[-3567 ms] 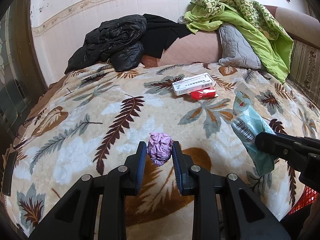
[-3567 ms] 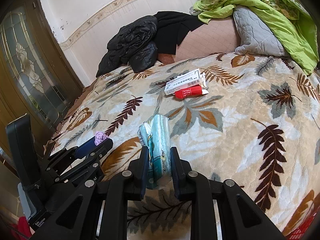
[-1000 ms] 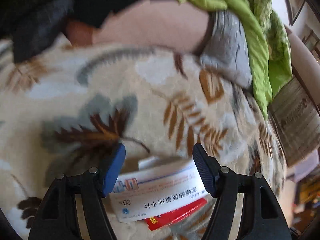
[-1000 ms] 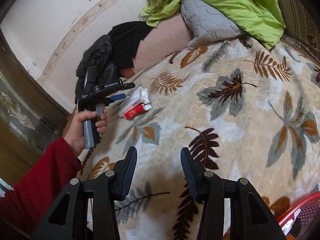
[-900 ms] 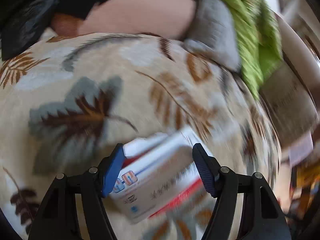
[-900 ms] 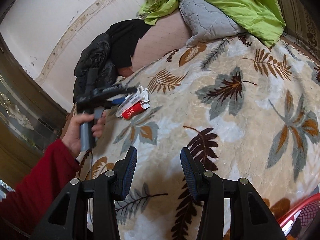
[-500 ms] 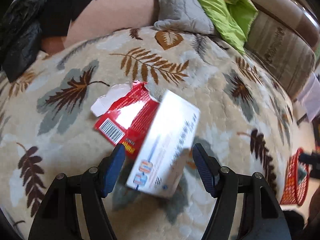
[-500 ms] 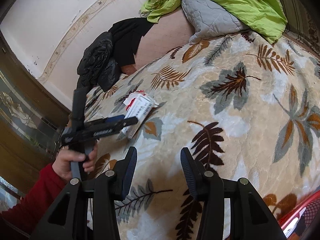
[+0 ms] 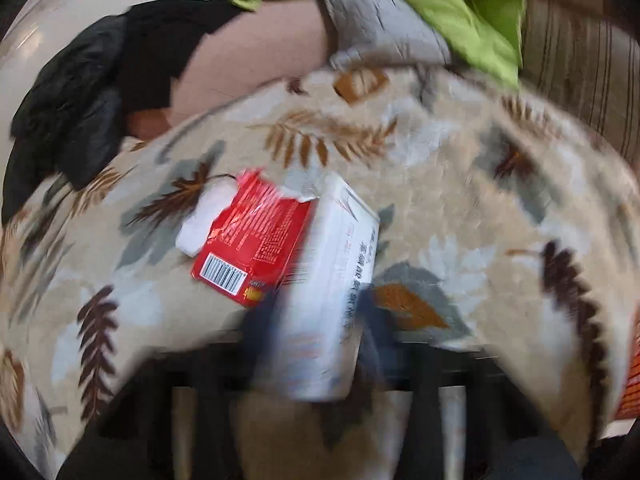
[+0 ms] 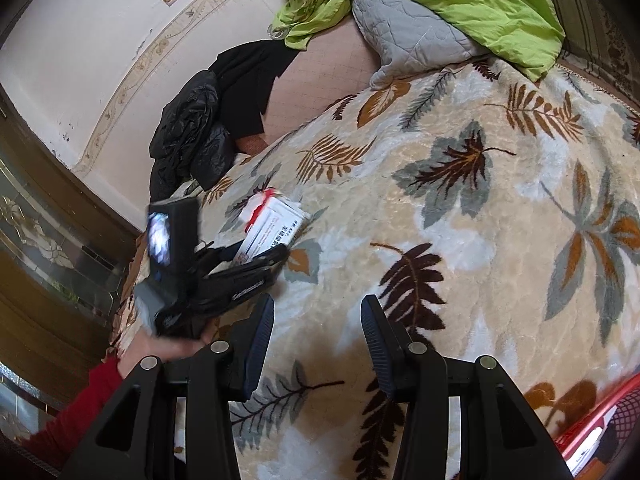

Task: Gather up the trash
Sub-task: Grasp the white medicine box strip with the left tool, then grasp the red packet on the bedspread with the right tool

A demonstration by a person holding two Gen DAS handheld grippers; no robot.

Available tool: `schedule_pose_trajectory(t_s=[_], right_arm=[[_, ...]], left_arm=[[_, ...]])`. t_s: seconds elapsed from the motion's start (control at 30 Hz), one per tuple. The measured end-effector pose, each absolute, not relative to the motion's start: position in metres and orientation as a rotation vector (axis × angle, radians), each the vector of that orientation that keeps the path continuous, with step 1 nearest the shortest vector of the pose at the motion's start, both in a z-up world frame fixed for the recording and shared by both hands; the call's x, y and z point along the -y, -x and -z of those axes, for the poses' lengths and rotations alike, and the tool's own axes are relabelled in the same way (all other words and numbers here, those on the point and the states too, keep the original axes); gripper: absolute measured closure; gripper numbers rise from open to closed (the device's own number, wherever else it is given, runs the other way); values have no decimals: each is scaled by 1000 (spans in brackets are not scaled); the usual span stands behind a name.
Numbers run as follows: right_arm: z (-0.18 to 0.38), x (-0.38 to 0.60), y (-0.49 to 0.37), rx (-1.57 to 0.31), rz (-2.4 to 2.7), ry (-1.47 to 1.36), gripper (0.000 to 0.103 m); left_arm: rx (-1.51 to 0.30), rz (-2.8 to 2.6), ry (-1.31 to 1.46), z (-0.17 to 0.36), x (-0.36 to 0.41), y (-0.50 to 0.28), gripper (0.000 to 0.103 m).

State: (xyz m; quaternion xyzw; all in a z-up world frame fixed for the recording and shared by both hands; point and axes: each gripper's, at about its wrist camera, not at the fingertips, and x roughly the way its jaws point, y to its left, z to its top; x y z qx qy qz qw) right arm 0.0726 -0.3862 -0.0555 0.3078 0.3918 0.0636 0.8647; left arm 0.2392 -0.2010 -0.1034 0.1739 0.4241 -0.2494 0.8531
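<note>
A white medicine box (image 9: pixel 332 280) stands tilted on the leaf-print blanket (image 9: pixel 460 200), leaning on a torn red box (image 9: pixel 256 240). My left gripper (image 9: pixel 320 328) is blurred; its jaws are closing, and the blue pads flank the white box's near end and touch its sides. In the right wrist view the left gripper (image 10: pixel 256 256), held by a hand in a red sleeve (image 10: pixel 80 412), reaches the white box (image 10: pixel 276 224). My right gripper (image 10: pixel 318 320) hovers open over the blanket with nothing between its fingers.
A red mesh basket (image 10: pixel 592 420) sits at the bed's lower right edge. A black jacket (image 10: pixel 188 136), a grey pillow (image 10: pixel 408 32) and a green quilt (image 10: pixel 460 0) lie at the far end. A glass door (image 10: pixel 36 232) stands on the left.
The left gripper has swung around the two boxes and its jaws have narrowed from wide apart onto the white box, which has turned and tipped up. The right gripper has stayed still.
</note>
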Motion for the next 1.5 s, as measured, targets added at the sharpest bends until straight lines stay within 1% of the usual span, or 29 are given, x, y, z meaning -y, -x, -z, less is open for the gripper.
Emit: schedule_pose_trajectory(t_s=[0.03,0.07,0.2,0.37,0.47,0.63,0.73,0.77,0.8,0.83,0.87,0.9,0.93,1.0,1.13,1.23,1.27,1.3,1.33,1.37,1.5], right_arm=[[56,384,-79,-829,-142,-642,53],[57,382,-84,-836,-153,-638,53],[62,368,-115,-864,-203,-621,53],[76,345,-169,-909,-258,-642,53],[80,327,-203,-917,-304,-644,50],[98,299,-264,-930,-296,-605,50],[113,289,-291,-970,-268,-566,51],[120,287,-299,-973,-253,-574,57],[125,285,-303,-984,-262,-590,71],[127,282,-306,-993,-276,-600,78],[126,277,-303,-985,-275,-587,91],[122,273,-298,-964,-264,-569,97],[117,271,-292,-944,-263,-563,101],[105,269,-274,-906,-258,-555,102],[83,267,-241,-849,-255,-491,102],[75,270,-237,-854,-236,-454,100],[75,274,-240,-866,-248,-479,93],[75,278,-243,-871,-245,-496,71],[76,279,-246,-875,-241,-502,61],[78,279,-253,-888,-250,-512,55],[91,271,-280,-931,-255,-524,55]], left_arm=[[-926,537,-286,95,189,-238,88],[-957,546,-219,89,177,-237,90],[-985,482,-91,79,129,-224,90],[-1038,434,157,96,68,-222,89],[-1029,428,202,99,57,-230,88],[-1043,419,248,108,53,-238,86],[-1039,420,243,110,51,-241,86],[-1034,421,233,109,51,-241,86],[-1029,419,223,109,52,-240,86],[-1023,415,209,108,54,-239,86],[-1019,412,202,107,55,-239,86],[-1015,411,197,107,55,-238,86],[-1010,409,196,106,55,-238,86],[-999,407,189,103,55,-235,87],[-973,393,157,95,58,-223,88],[-969,370,159,85,55,-208,90],[-965,365,168,81,53,-201,90],[-956,357,180,77,50,-194,90],[-944,345,187,74,46,-186,90],[-936,335,191,73,42,-180,90],[-965,310,201,83,33,-179,90]])
